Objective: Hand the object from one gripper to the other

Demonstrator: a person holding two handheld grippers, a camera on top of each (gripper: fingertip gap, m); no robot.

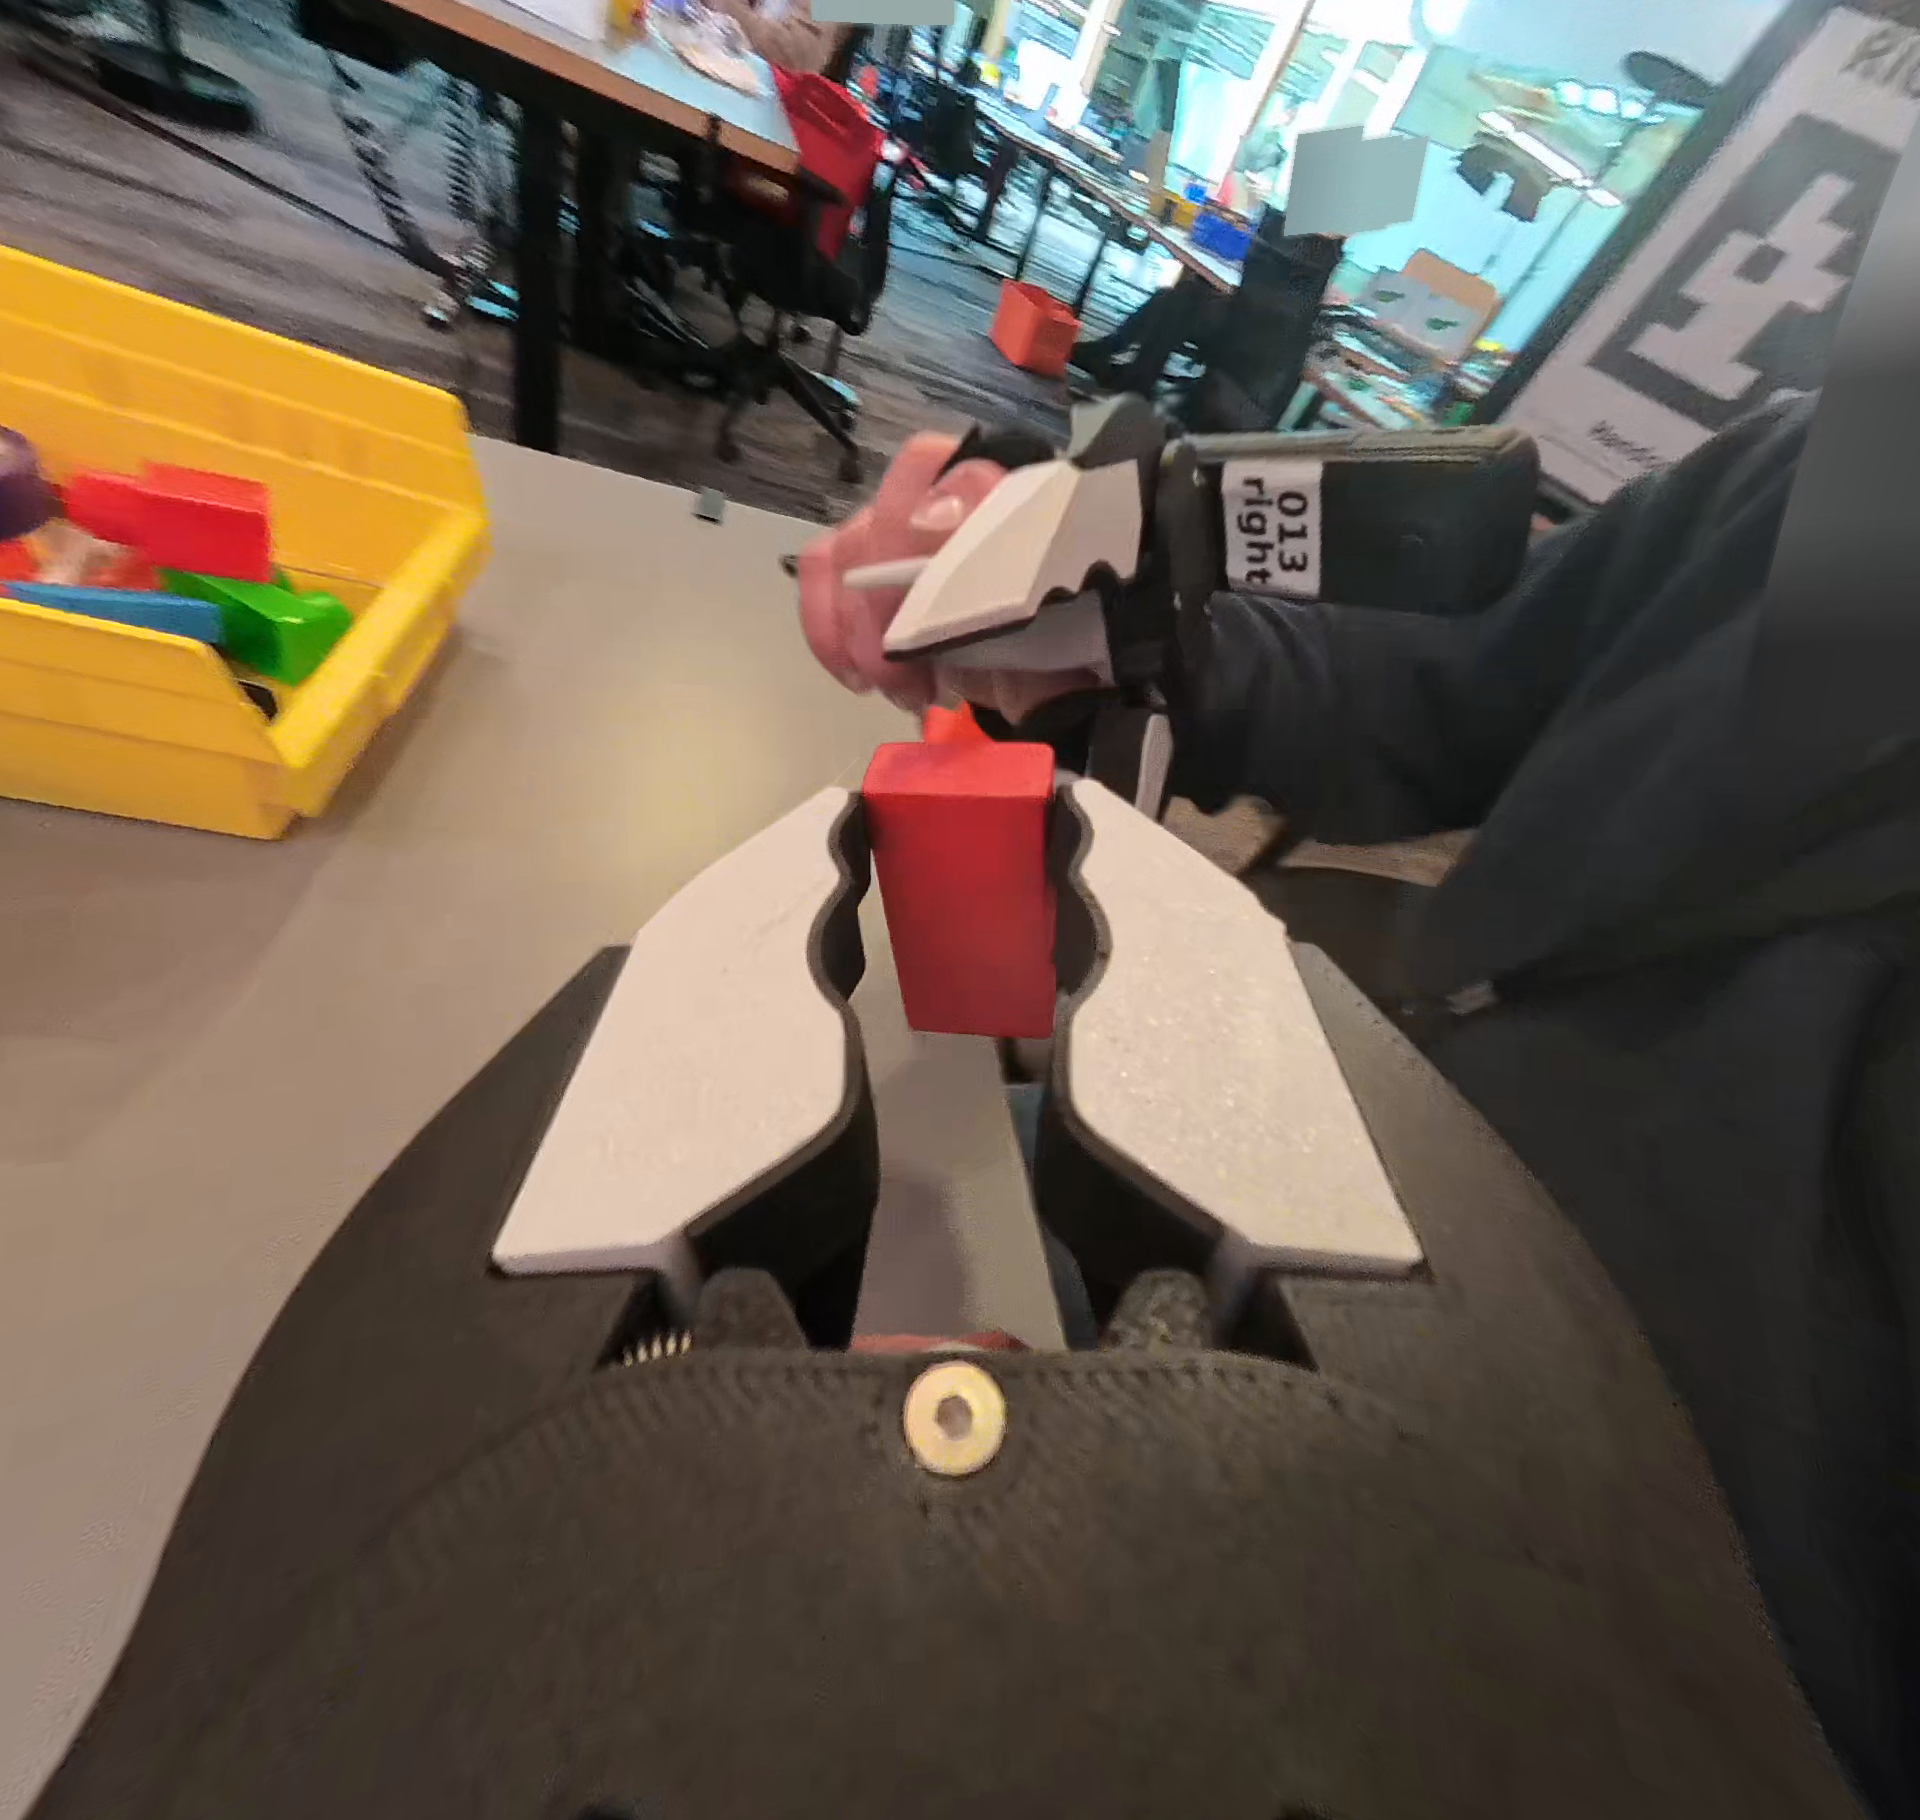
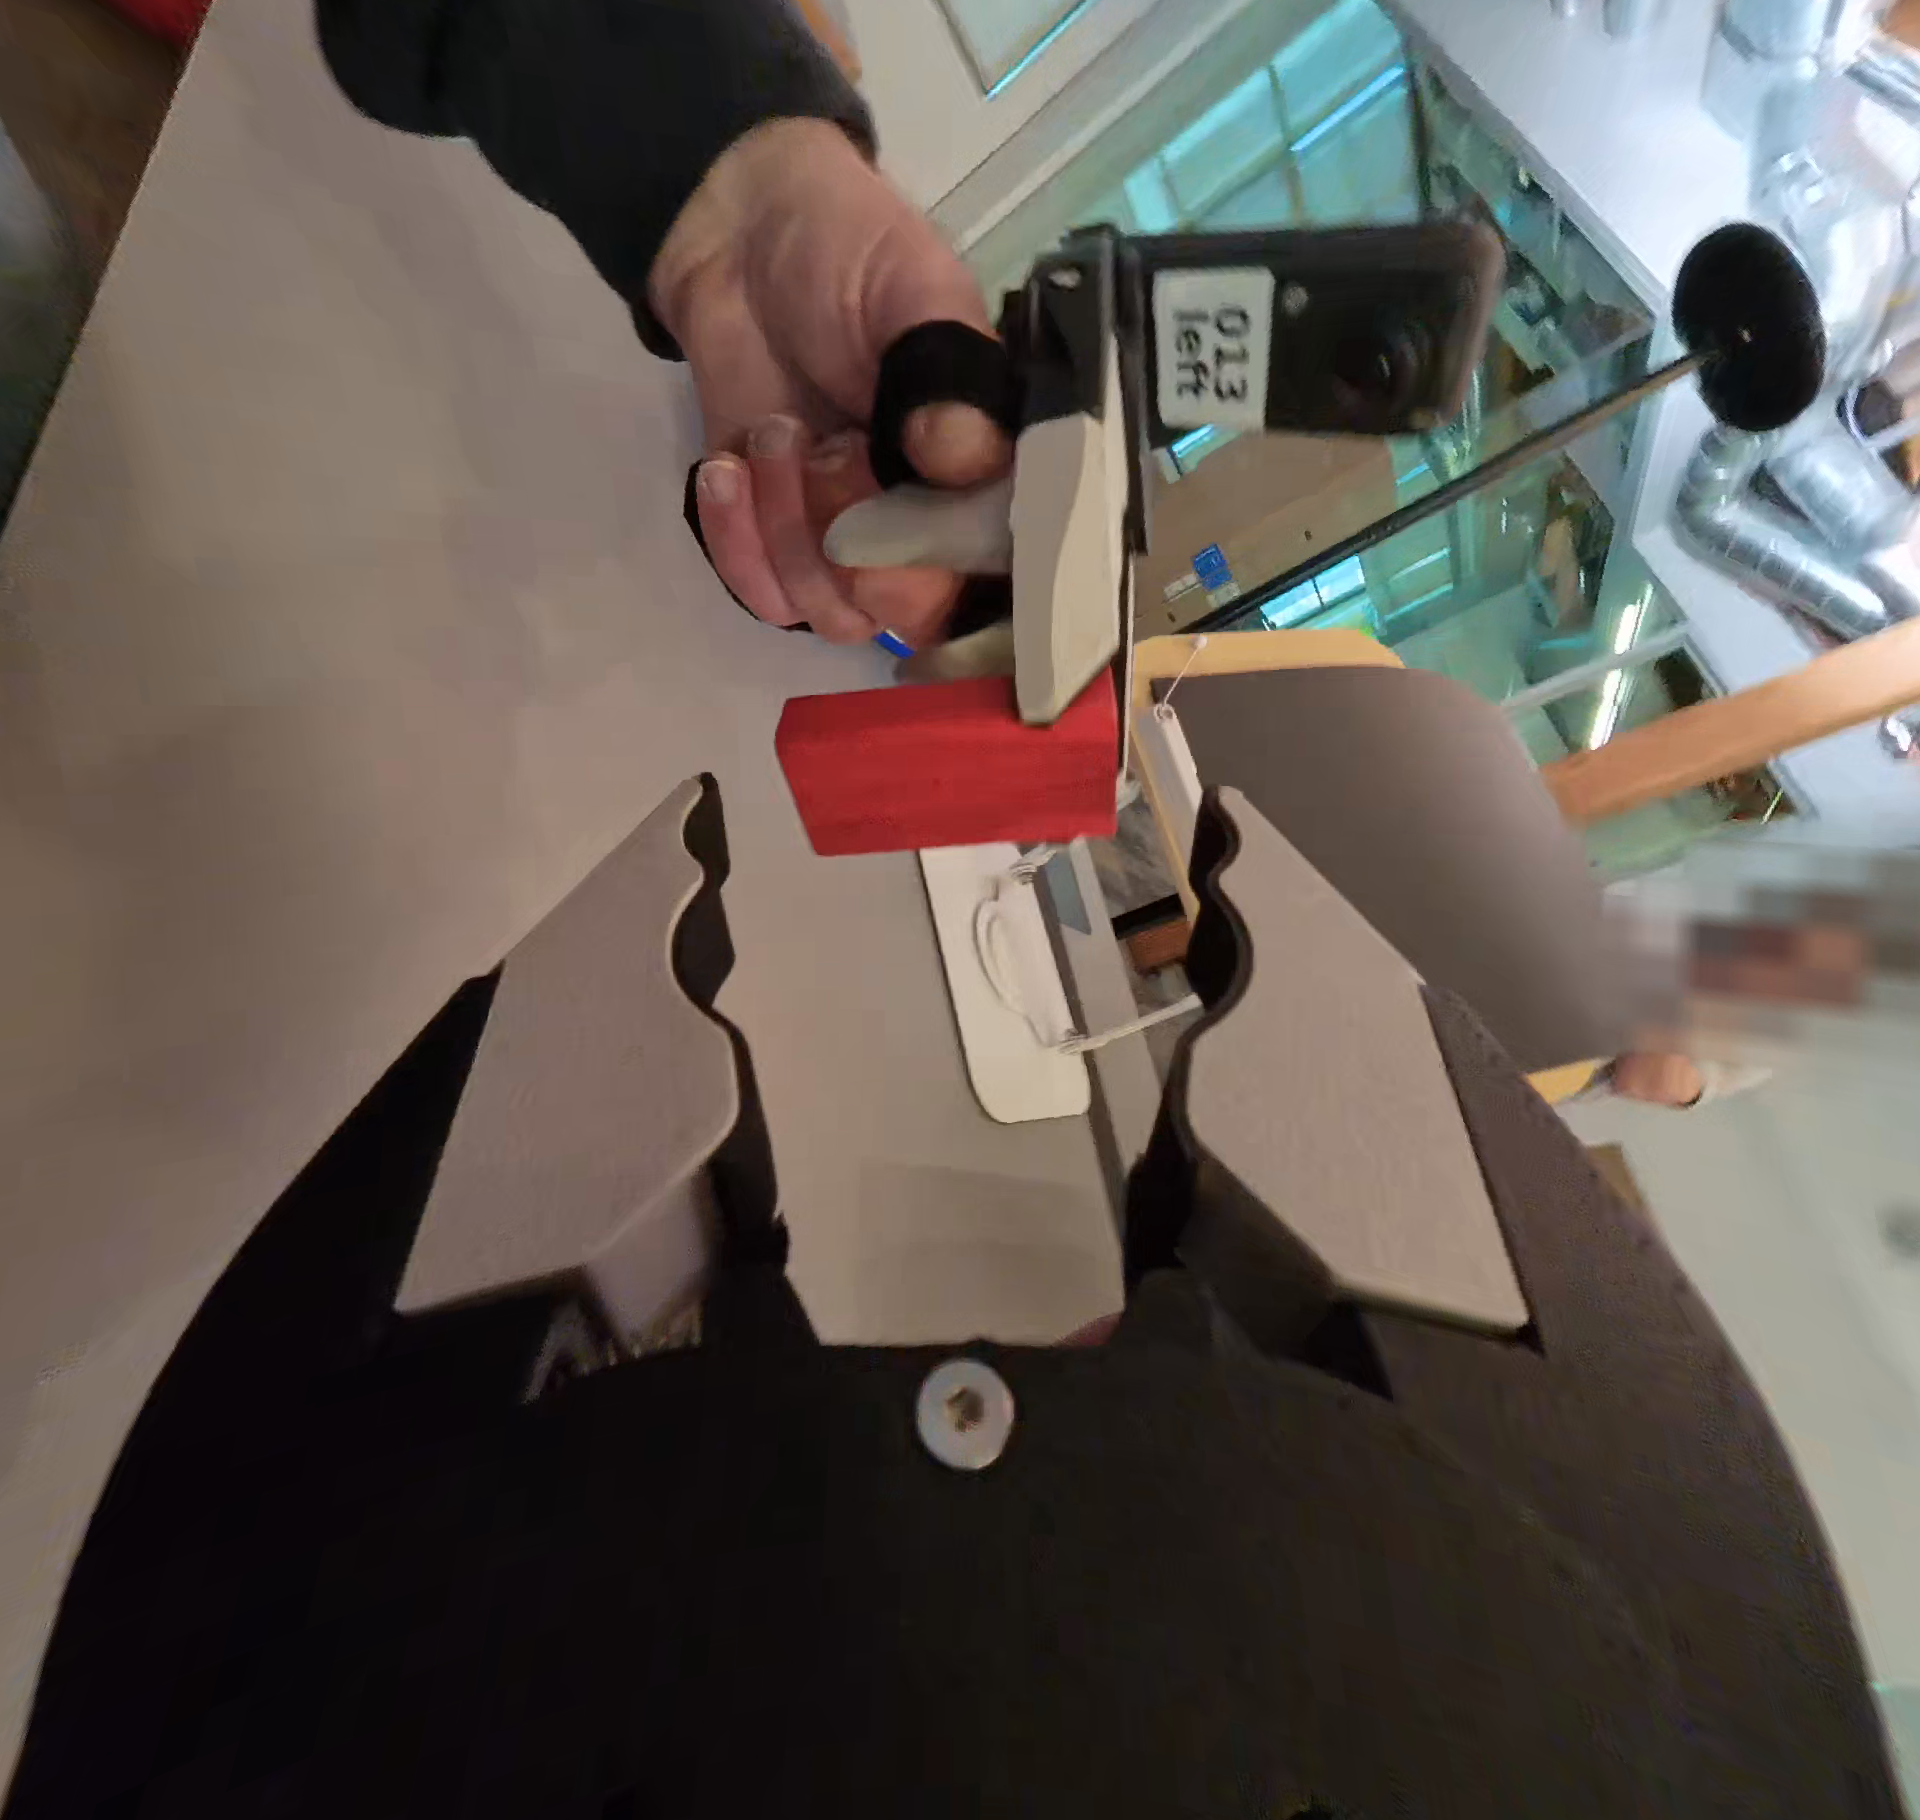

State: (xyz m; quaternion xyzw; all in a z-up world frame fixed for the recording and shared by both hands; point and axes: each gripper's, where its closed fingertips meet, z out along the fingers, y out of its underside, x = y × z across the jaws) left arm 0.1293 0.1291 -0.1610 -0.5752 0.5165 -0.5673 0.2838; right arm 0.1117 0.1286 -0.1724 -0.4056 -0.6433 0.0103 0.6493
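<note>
a red block (image 1: 961,897) sits pinched between the tips of the left gripper (image 1: 961,835) — jaws closed narrow on its sides. the right gripper (image 2: 961,835) faces it, jaws spread wide, block just beyond its tips, untouched.

I see a matt red block (image 1: 961,903), looks like painted wood. My left gripper's (image 1: 961,897) fingers (image 1: 707,1032) show grainy grey plastic, the body rough black print. Bin (image 1: 343,731): glossy yellow plastic. Table (image 1: 312,939): smooth, matt grey. Sleeve (image 2: 582,56): dark cloth.
</note>
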